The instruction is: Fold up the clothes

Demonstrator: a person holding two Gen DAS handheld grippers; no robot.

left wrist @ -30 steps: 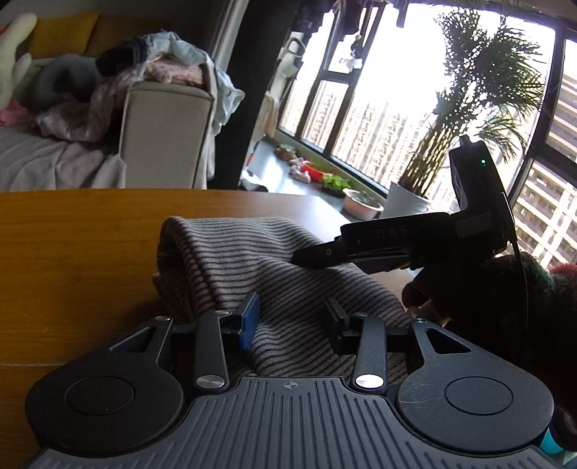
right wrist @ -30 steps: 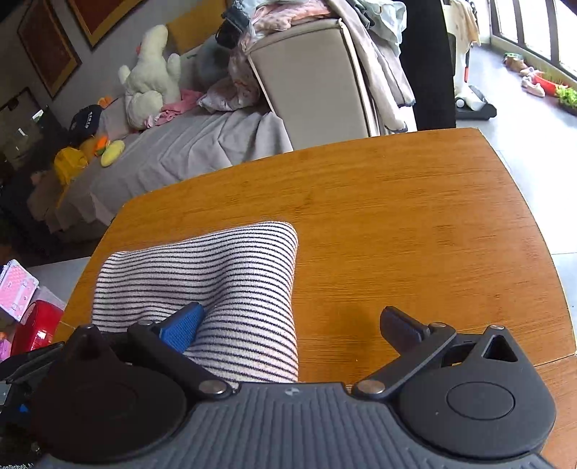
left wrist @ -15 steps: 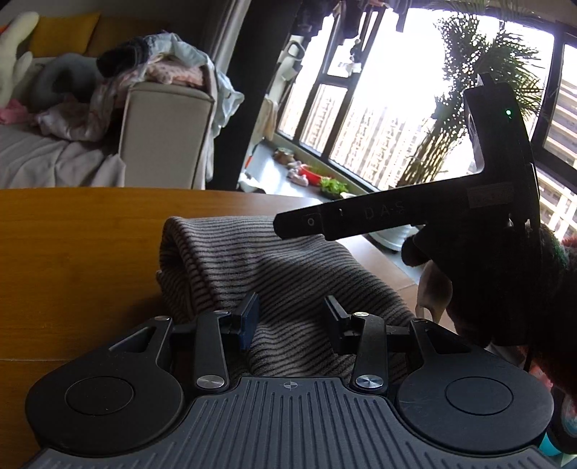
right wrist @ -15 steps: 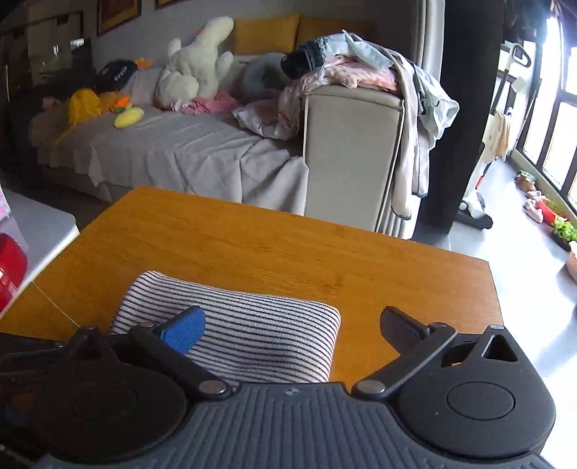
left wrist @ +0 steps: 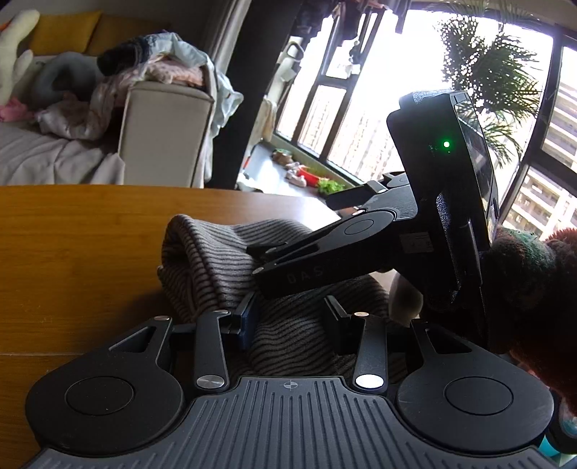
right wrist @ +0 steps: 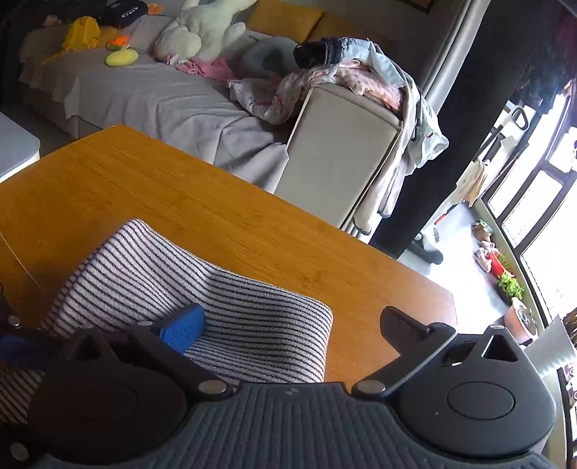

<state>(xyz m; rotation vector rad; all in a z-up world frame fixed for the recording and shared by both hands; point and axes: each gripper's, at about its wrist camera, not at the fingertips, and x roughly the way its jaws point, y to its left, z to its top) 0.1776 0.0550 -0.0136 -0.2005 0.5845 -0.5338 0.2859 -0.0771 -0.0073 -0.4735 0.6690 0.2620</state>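
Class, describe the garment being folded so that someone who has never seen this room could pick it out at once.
Find the wooden table in front of the sofa. On its near side lies the striped garment, folded into a thick pad. Its thin dark stripes on pale knit set it apart from the pink and blue laundry pile on the sofa.

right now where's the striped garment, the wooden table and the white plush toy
striped garment [right wrist: 252, 317]: right wrist view, its folded top surface
wooden table [right wrist: 173, 202]: right wrist view, bare top beyond the garment
white plush toy [right wrist: 202, 32]: right wrist view, its body, on the sofa

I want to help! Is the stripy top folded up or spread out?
Folded: the stripy top lies bunched in thick doubled layers on the table.
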